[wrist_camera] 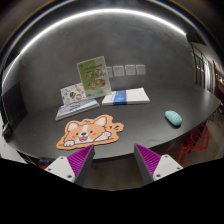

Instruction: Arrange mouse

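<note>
A small light-blue mouse [174,117] lies on the dark table [140,125], beyond my right finger and well off to the right. A corgi-shaped mouse mat [89,130] lies just ahead of my left finger. My gripper [113,160] is open and empty, its purple pads [76,158] wide apart over bare table. The mouse is not between the fingers.
A standing picture card [94,75] and a smaller card [72,95] stand at the back of the table. A blue-and-white booklet [126,97] lies behind the mat. A red frame [192,146] shows past the table's right edge.
</note>
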A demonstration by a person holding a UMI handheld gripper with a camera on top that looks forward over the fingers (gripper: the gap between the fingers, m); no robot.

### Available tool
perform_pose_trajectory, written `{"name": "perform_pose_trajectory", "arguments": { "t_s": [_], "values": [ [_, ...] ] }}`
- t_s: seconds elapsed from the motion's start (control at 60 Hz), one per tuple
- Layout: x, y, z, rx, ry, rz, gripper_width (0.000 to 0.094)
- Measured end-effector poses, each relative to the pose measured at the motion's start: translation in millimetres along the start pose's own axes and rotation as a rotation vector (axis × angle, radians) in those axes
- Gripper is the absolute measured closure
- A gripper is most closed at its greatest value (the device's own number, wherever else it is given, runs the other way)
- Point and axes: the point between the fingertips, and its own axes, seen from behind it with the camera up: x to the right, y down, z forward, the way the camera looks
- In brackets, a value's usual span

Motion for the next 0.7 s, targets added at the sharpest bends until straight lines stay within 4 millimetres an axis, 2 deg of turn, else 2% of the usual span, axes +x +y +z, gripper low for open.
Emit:
{"name": "perform_pose_trajectory", "arguments": {
  "t_s": [0.017,0.083,0.15,0.167,0.267,0.417,0.5,0.567,0.7],
  "values": [
    [5,-7,-6,-0.012,0.007,-0.003,0.0110],
    [25,-12,-3,-0.005,0.033,-0.009,0.0110],
    [54,-20,3,0.006,0.060,-0.021,0.0109],
    [61,-16,11,0.021,0.066,-0.020,0.0109],
    [121,-29,26,0.032,0.107,-0.038,0.0108],
    [212,-50,60,0.046,0.129,-0.053,0.0109],
    [251,-63,80,0.051,0.120,-0.055,0.0111],
    [270,-71,98,0.062,0.098,-0.052,0.0114],
    [285,-67,134,0.040,0.042,-0.060,0.0145]
  ]
}}
